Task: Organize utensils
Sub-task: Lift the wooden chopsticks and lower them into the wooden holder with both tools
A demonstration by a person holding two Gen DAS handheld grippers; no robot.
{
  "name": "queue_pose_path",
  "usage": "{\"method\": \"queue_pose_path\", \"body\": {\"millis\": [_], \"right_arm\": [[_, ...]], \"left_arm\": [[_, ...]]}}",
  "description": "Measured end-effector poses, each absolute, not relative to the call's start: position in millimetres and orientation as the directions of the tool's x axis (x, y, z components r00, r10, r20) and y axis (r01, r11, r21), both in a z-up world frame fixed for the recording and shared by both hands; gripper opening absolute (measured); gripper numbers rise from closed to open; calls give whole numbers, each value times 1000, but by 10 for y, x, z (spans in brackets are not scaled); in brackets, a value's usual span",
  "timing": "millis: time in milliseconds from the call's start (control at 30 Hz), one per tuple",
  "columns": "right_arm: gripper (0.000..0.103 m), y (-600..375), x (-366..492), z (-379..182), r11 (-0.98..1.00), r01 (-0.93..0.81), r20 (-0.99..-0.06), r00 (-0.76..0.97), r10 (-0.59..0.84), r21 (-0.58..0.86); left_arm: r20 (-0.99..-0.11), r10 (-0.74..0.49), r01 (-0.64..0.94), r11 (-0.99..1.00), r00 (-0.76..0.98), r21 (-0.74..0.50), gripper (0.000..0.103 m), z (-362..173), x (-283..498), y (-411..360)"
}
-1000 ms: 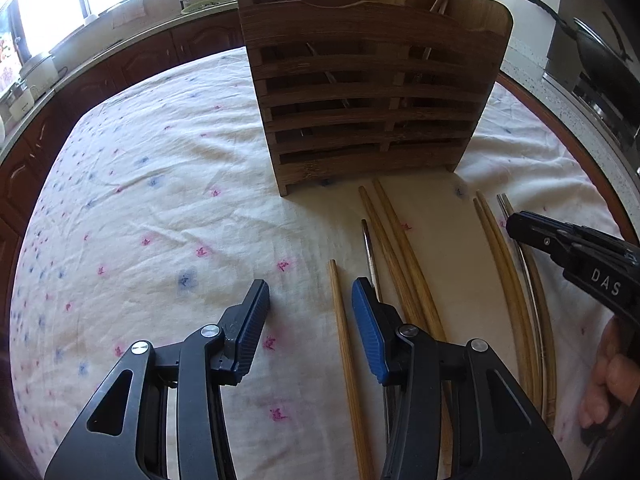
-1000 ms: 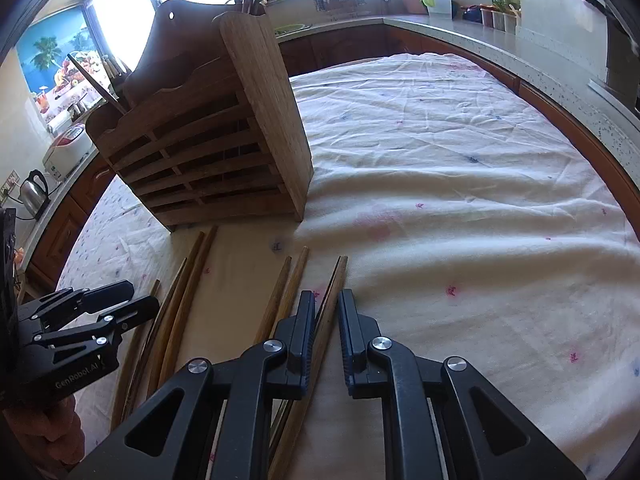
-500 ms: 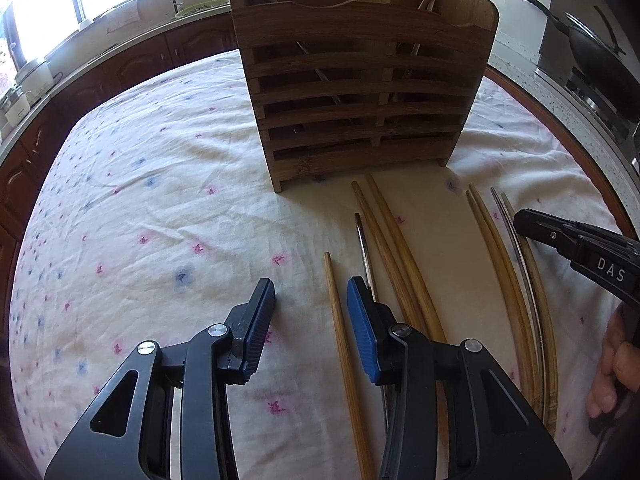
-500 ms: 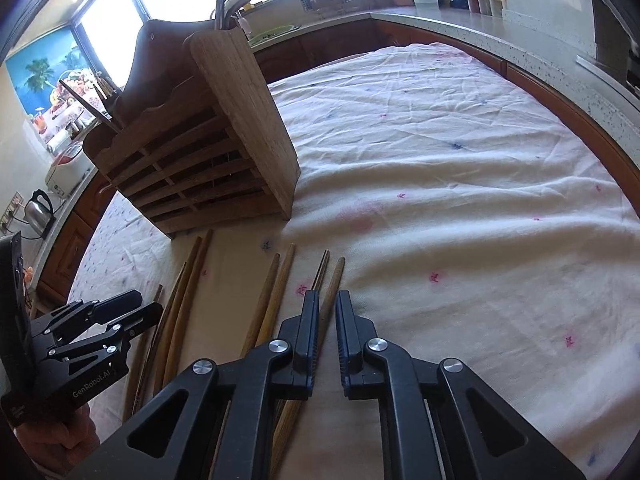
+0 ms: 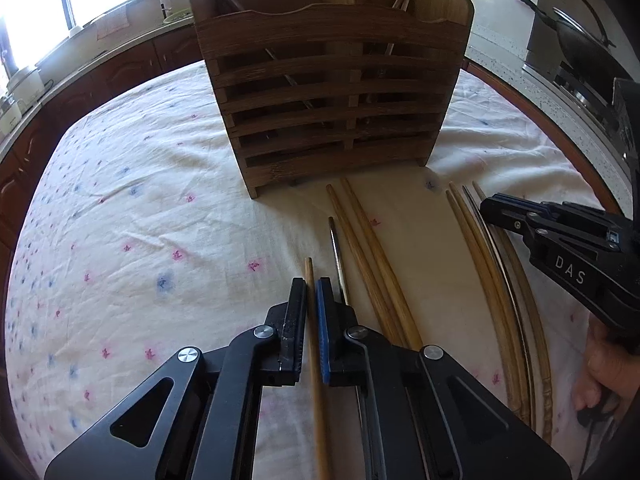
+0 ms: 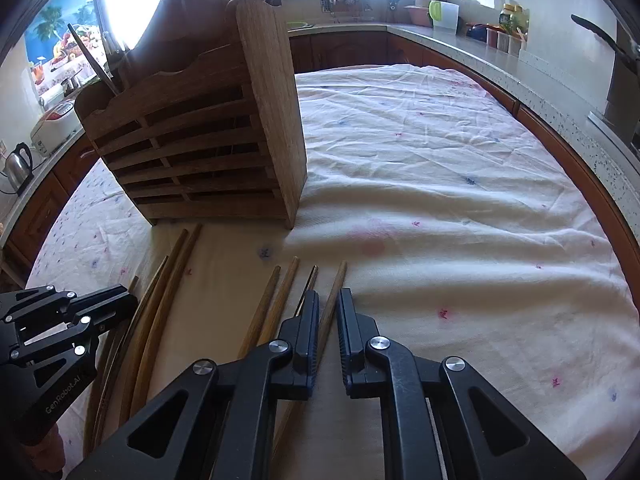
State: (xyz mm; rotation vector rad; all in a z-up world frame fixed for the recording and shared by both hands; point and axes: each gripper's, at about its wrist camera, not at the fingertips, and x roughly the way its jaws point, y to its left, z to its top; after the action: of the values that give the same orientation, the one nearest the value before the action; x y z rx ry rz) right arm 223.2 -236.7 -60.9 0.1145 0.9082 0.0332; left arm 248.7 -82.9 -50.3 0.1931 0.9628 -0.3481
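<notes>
We saw a table under a white cloth (image 5: pixel 152 208) speckled pink and blue, kitchen counters (image 6: pixel 560 76) around it. The rack (image 5: pixel 332 92) stood mid-table, chopsticks (image 5: pixel 372 260) lying just before it. Our left gripper (image 5: pixel 311 292) had just closed its jaws on one chopstick (image 5: pixel 318 380). The right gripper (image 6: pixel 328 316) straddled another (image 6: pixel 334 296); jaws nearly together, contact unclear.

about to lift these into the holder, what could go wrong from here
1. The left tongs pinch one chopstick near its far tip, so the long free end may swing or slip out.
2. The right tongs straddle a chopstick right beside a metal chopstick; lifting could drag it.
3. The wooden holder already holds utensils that could block insertion.
</notes>
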Motion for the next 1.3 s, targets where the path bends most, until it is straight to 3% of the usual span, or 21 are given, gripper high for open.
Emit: {"method": "queue_pose_path", "body": {"millis": [400, 867, 1300], "right_arm": [[5, -2458, 1728, 99, 946, -53, -628, 736, 254, 321], [5, -2400, 1314, 995, 933, -164, -439, 847, 299, 320], [5, -2517, 1352, 1096, 932, -153, -402, 870, 285, 329]], "left_arm": [[-704, -394, 325, 915, 590, -239, 4, 209, 2149, -224], [-534, -455, 376, 890, 713, -257, 4, 1100, 1704, 53], [-480, -435, 352, 900, 761, -258, 4, 1280, 1731, 79]]}}
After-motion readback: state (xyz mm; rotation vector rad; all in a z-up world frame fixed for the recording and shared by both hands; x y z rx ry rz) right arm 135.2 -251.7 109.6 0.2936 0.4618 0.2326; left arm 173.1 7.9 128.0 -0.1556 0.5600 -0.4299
